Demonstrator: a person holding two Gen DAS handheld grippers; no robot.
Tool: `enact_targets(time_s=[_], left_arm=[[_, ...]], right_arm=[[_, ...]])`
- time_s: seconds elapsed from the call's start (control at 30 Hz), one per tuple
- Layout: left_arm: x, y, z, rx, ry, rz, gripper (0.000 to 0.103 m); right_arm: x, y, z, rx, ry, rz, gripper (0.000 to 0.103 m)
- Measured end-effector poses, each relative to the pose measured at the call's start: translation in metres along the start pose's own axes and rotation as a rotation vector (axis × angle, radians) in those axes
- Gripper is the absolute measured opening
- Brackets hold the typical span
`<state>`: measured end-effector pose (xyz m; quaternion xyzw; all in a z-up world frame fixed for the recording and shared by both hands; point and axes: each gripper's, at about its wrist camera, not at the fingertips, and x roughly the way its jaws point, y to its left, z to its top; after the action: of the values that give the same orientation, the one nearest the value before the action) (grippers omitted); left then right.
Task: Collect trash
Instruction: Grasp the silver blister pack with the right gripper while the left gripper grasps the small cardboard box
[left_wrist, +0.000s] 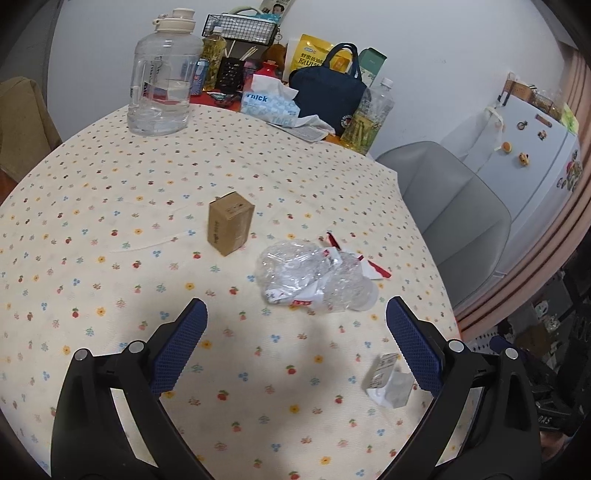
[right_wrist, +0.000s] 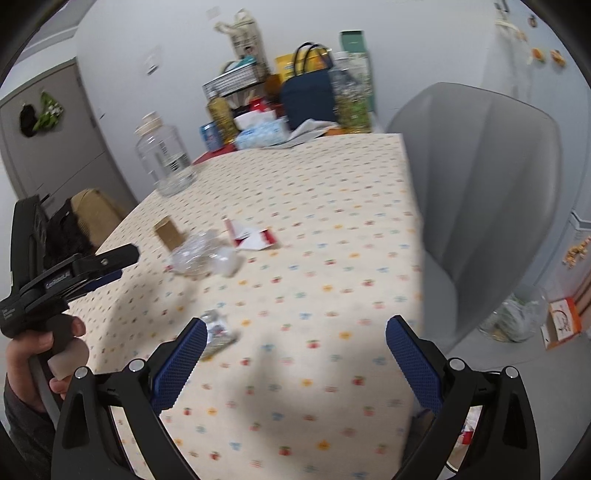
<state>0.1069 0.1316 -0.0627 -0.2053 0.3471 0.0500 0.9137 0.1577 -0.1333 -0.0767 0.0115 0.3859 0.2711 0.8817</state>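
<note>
Tongs (left_wrist: 295, 325) agape above crushed bottle (left_wrist: 314, 277)

A crushed clear plastic bottle (left_wrist: 314, 280) lies on its side on the flowered tablecloth, its torn red-and-white label crumpled against it. Just beside it, towards the grey chair, rests a flat red-and-white scrap of paper (left_wrist: 375, 267), partly tucked behind the bottle. A small brown cardboard box (left_wrist: 229, 228) stands upright close by on the other side. Nearer the table's edge lies a small white crumpled carton (left_wrist: 388, 380), tipped over.
</note>
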Motion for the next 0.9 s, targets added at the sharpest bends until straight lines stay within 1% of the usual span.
enact_targets(time_s=[0.27,0.37,0.4,0.47,0.53,0.57,0.67,0.8,0.9], left_arm=[[-0.009,0.022,-0.004,-0.014,0.006,0.037,0.094],[-0.013,0.030,-0.006,-0.019,0.004,0.050,0.093],[-0.014,0.032,-0.007,-0.020,0.004,0.053,0.093],[-0.017,0.037,-0.008,-0.023,0.003,0.061,0.093],[-0.020,0.041,-0.007,-0.024,0.001,0.074,0.093],[-0.021,0.043,-0.005,-0.021,0.001,0.083,0.091],[-0.029,0.044,0.007,0.020,-0.010,0.112,0.089],[-0.036,0.049,0.029,0.034,-0.025,0.134,0.089],[-0.033,0.048,0.037,0.061,-0.024,0.150,0.089]], right_arm=[[0.026,0.039,-0.007,-0.069,0.061,0.079,0.094],[0.040,0.051,-0.012,-0.086,0.100,0.109,0.092],[0.044,0.054,-0.013,-0.091,0.108,0.113,0.089],[0.053,0.059,-0.015,-0.106,0.137,0.122,0.076],[0.065,0.062,-0.017,-0.119,0.180,0.131,0.040],[0.065,0.063,-0.016,-0.131,0.172,0.116,0.039],[0.065,0.057,-0.011,-0.101,0.173,0.164,0.038],[0.065,0.047,-0.004,-0.083,0.158,0.155,0.038],[0.067,0.039,0.000,-0.069,0.152,0.143,0.038]])
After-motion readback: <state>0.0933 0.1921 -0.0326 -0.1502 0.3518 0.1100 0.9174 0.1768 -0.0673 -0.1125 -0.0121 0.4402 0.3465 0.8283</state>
